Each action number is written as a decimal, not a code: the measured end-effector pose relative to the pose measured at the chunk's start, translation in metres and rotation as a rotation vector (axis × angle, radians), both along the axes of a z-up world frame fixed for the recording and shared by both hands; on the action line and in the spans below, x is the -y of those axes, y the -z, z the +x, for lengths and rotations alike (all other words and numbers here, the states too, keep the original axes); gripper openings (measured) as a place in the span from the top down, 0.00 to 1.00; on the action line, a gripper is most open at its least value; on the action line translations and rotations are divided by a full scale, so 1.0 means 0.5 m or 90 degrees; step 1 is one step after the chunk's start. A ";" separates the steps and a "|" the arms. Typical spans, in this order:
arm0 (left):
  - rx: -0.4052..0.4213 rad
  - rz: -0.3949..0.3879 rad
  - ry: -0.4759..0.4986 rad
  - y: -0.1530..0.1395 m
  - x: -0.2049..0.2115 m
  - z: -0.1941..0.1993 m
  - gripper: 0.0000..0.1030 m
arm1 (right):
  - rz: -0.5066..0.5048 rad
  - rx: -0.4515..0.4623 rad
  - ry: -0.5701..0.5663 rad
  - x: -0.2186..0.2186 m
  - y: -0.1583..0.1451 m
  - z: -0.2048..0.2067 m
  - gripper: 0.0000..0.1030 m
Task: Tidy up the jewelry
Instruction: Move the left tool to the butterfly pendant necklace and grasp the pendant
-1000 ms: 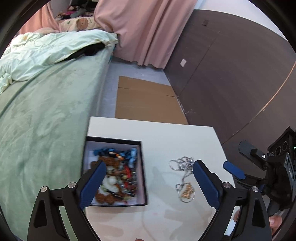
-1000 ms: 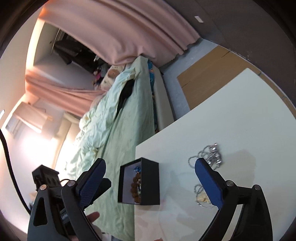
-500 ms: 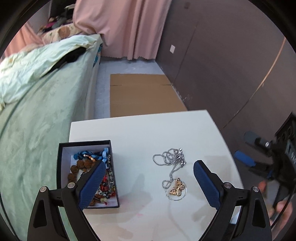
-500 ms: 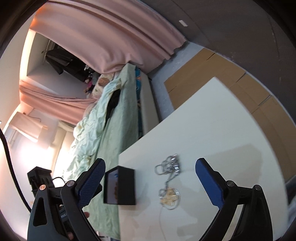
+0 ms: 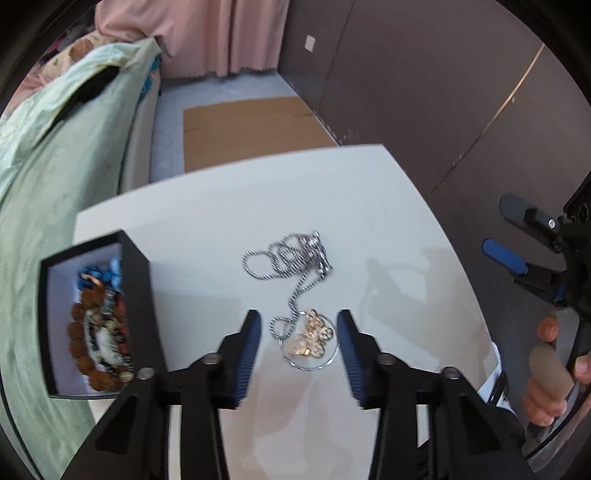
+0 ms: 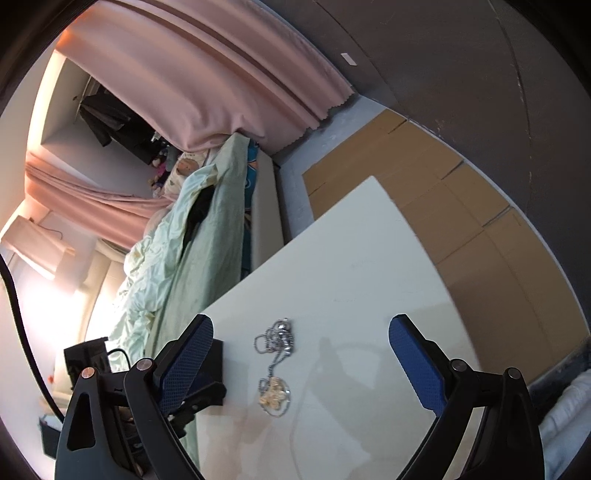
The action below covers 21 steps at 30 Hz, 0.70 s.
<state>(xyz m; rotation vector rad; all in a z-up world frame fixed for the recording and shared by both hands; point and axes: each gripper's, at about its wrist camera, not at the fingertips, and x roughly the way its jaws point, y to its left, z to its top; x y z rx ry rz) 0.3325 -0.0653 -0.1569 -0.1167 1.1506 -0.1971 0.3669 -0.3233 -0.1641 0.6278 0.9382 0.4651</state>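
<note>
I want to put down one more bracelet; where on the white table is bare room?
Bare: the table's far half behind the necklace, and its right side. Crowded: the left edge with the jewelry box, and the butterfly pendant between the left tool's fingers.

Pink curtains (image 5: 221, 33), green bed (image 5: 44, 192), cardboard floor sheet (image 5: 251, 129)

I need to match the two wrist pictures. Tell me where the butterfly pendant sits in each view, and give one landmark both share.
Left wrist: butterfly pendant lies low in the centre, on the white table between the two blue fingertips.
Right wrist: butterfly pendant lies low, left of centre, on the table.
Shared landmark: the bunched silver chain leading away from the pendant.
</note>
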 end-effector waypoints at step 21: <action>-0.041 0.070 0.066 0.086 0.060 0.019 1.00 | -0.024 -0.044 -0.021 -0.010 0.030 0.015 0.13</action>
